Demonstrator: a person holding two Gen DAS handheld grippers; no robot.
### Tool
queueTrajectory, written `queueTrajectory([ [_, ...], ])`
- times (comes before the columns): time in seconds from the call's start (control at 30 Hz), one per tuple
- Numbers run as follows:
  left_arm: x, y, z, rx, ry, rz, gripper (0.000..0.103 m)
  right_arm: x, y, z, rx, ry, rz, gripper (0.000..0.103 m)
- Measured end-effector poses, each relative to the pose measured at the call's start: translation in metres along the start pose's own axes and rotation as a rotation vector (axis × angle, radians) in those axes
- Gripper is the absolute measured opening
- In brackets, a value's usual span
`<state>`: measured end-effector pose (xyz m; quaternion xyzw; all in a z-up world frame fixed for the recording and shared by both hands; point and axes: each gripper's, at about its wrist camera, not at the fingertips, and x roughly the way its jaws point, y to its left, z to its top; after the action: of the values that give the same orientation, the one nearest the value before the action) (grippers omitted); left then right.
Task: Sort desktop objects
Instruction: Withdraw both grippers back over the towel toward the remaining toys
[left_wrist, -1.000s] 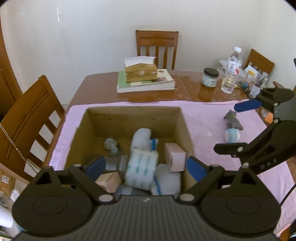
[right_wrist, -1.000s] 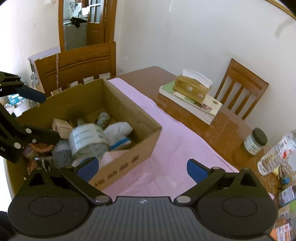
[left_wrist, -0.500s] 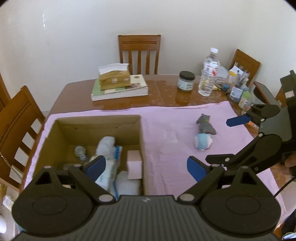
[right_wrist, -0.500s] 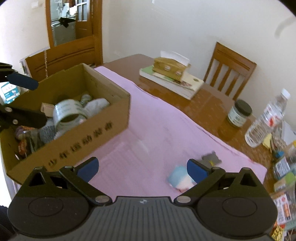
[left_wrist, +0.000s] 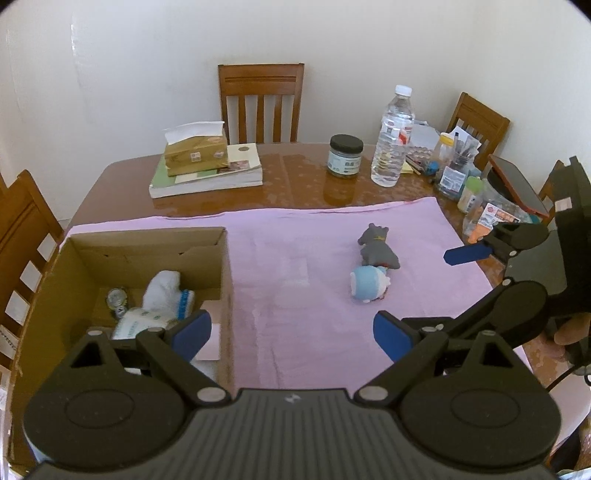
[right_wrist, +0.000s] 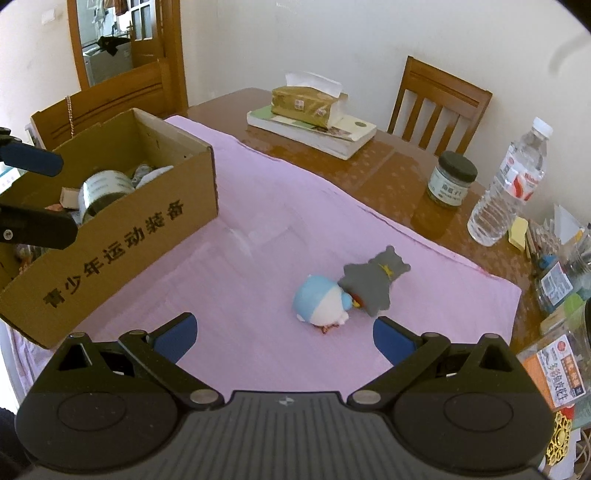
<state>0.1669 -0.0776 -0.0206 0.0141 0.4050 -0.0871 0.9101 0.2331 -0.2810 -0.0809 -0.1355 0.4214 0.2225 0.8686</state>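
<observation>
Both grippers hold nothing, jaws spread wide. The right gripper (right_wrist: 282, 334) hangs just short of the blue-and-white toy (right_wrist: 323, 302) and grey toy (right_wrist: 371, 282), which lie touching on the pink cloth (right_wrist: 258, 229). The left gripper (left_wrist: 291, 332) hovers over the cloth beside the cardboard box (left_wrist: 225, 258), which holds a tape roll (left_wrist: 138, 325) and white glove (left_wrist: 162, 290). A wooden worktop (left_wrist: 295, 177) lies beyond.
</observation>
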Motion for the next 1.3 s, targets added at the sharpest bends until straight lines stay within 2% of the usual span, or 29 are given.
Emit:
queueTrajectory([
  [0.2, 0.012, -0.016, 0.006, -0.001, -0.001, 0.0, 0.095, 0.008, -0.015, -0.006, 0.026, 0.004, 0.011, 0.103],
  [0.43, 0.036, -0.031, 0.02, 0.007, -0.017, -0.011, 0.095, 0.025, -0.025, -0.017, 0.067, 0.018, -0.024, 0.103],
  [0.7, 0.069, -0.038, 0.035, -0.025, 0.016, -0.039, 0.095, 0.033, -0.034, -0.029, 0.136, 0.019, -0.004, 0.103],
  [0.83, 0.092, -0.039, 0.041, -0.008, 0.045, -0.013, 0.095, 0.036, -0.04, -0.032, 0.163, 0.021, 0.002, 0.103],
  [0.93, 0.114, -0.036, 0.042, 0.028, 0.076, 0.051, 0.094, 0.037, -0.043, -0.033, 0.174, 0.019, 0.002, 0.103],
  [1.03, 0.134, -0.031, 0.041, 0.036, 0.11, 0.087, 0.088, 0.037, -0.044, -0.034, 0.18, 0.016, 0.006, 0.103],
  [1.13, 0.146, -0.032, 0.04, 0.089, 0.115, 0.114, 0.078, 0.038, -0.044, -0.034, 0.175, 0.014, 0.007, 0.103],
  [1.3, 0.168, -0.027, 0.042, 0.098, 0.139, 0.108, 0.067, 0.04, -0.044, -0.033, 0.179, 0.016, 0.009, 0.103],
])
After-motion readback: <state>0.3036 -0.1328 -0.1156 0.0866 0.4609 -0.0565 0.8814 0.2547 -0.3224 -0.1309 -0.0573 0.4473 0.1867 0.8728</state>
